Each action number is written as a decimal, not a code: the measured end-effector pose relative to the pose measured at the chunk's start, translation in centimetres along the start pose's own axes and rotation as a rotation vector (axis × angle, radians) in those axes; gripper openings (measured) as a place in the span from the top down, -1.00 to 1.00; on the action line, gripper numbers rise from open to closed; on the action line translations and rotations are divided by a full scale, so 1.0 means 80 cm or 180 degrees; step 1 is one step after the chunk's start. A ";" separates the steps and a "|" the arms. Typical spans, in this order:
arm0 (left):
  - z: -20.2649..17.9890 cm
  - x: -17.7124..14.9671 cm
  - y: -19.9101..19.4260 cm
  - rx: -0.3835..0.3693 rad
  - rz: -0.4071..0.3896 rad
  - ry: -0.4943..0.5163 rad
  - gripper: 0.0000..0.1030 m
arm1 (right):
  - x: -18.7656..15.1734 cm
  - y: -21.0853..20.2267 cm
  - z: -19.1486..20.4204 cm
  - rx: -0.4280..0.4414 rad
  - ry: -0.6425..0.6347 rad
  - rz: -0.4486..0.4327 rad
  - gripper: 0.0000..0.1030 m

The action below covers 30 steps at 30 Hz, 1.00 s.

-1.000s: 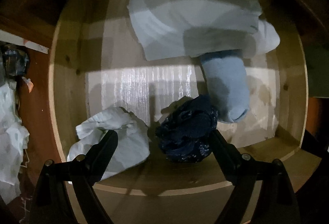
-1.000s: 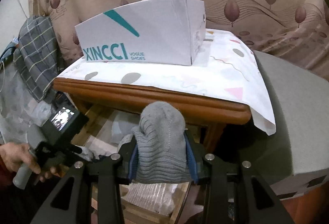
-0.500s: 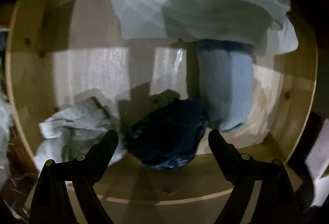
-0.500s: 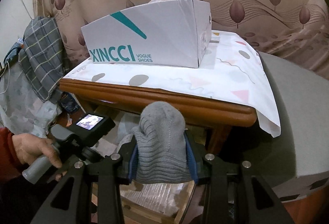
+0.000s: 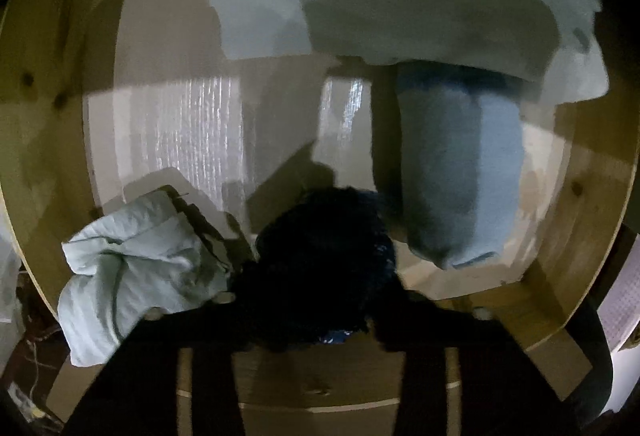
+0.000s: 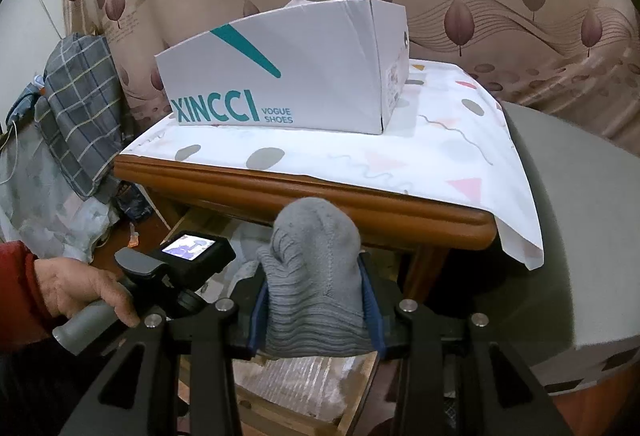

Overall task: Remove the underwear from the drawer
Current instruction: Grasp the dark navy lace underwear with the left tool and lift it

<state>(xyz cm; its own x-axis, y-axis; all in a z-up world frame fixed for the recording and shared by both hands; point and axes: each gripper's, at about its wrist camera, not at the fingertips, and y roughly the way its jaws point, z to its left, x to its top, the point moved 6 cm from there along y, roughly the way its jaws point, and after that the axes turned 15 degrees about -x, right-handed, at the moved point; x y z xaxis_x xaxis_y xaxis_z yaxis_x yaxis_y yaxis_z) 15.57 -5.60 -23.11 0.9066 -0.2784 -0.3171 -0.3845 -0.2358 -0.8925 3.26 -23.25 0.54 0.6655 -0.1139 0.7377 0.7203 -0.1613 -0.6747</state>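
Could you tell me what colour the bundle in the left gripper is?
Dark navy bundle, clearest in the left wrist view.

box (image 6: 288, 76) on table (image 6: 320, 192), drawer (image 6: 304, 388) seemingly below

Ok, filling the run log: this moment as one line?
left gripper: just closed on dark underwear in drawer | right gripper: holds grey sock

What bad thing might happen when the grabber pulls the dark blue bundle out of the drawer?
The left gripper has just been closing around the dark blue bundle. It might drag out the white cloth lying against it. The loose bundle could also slip free. The right gripper might drop its grey sock.
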 end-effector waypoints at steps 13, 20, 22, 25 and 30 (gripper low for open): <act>-0.024 -0.043 -0.063 0.0128 -0.0817 0.0441 0.50 | -0.003 0.012 -0.002 -0.0099 -0.0044 0.0074 0.22; -0.036 -0.075 -0.110 0.0326 -0.1398 0.0739 0.50 | -0.006 0.018 -0.008 -0.0207 -0.0013 0.0102 0.22; -0.033 -0.103 -0.113 0.0345 -0.1535 0.0780 0.50 | -0.006 0.019 -0.010 -0.0244 -0.0012 0.0108 0.22; -0.037 -0.126 -0.118 0.0432 -0.1799 0.0918 0.50 | -0.008 0.022 -0.012 -0.0274 0.0001 0.0128 0.22; -0.051 -0.154 -0.169 0.0574 -0.2231 0.1168 0.50 | -0.008 0.024 -0.014 -0.0304 0.0013 0.0117 0.22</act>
<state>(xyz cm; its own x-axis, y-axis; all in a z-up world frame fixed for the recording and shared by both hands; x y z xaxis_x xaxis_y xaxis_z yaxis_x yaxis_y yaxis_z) 8.91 -2.81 -5.87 0.7996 -0.4168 0.4323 0.3139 -0.3236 -0.8926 3.98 -24.58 -1.19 0.6901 -0.1255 0.7128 0.6734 -0.2496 -0.6959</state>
